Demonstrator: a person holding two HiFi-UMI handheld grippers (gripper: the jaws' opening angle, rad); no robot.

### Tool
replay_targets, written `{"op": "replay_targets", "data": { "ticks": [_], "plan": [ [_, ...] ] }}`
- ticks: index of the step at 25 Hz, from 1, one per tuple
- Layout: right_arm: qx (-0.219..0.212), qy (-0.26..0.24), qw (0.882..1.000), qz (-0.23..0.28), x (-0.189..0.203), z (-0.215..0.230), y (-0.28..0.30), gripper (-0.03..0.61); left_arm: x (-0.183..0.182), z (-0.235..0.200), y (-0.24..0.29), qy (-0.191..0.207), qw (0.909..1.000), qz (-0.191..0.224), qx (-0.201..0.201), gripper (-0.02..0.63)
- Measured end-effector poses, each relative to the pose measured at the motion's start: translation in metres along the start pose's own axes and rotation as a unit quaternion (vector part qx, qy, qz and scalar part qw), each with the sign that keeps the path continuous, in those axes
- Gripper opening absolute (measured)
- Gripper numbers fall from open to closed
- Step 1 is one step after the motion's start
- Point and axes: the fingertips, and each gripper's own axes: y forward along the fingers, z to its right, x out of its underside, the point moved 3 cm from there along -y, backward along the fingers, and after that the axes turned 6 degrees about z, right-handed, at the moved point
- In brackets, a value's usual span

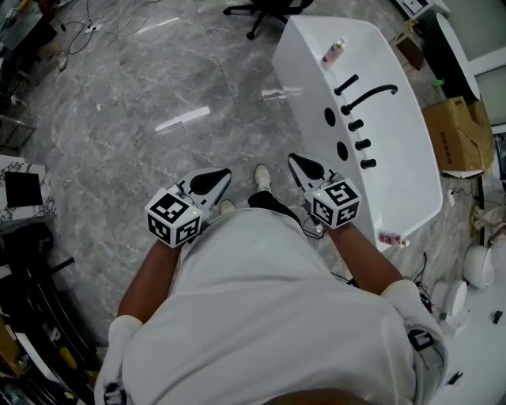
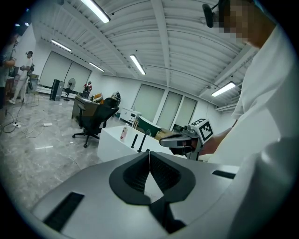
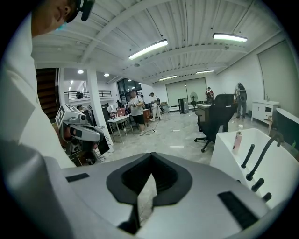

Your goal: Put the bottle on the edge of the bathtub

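- The bottle [image 1: 333,51], white with a pink label, is observed standing upright on the flat rim of the bathtub [image 1: 411,158], at the end farthest from the person. It is held by neither tool.
- The bathtub is noted as white and standing on the grey marble floor [image 1: 158,95]. A black curved faucet [image 1: 368,96] and a row of black knobs [image 1: 362,145] are mounted on the same rim, between the bottle and the near end.
- A second small pink-and-white item [image 1: 392,237] is seen on the rim's near corner. Its kind cannot be determined.
- The right tool [image 1: 292,158] is recorded as clenched, its jaws pressed together with nothing between them. It is held just beside the near part of the tub, well apart from the bottle.
- The left tool [image 1: 226,173] is likewise recorded as clenched and empty. It is held over the floor in front of the person, on the side away from the tub.
- Both tools are carried by a person in a white shirt [image 1: 261,300]. Light shoes [image 1: 262,177] are visible on the floor between the tools.
- A black office chair [image 1: 265,11] is noted beyond the tub's far end, and a cardboard box [image 1: 457,134] on the tub's far side.
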Motion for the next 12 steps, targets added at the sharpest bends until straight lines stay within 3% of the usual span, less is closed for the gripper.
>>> {"op": "replay_targets", "data": {
  "ticks": [12],
  "plan": [
    [0.003,-0.008,1.0,0.005,-0.013,0.01,0.014,0.008,-0.008,-0.015,0.0,-0.002,0.9999,0.007,-0.007,0.018]
  ]
}}
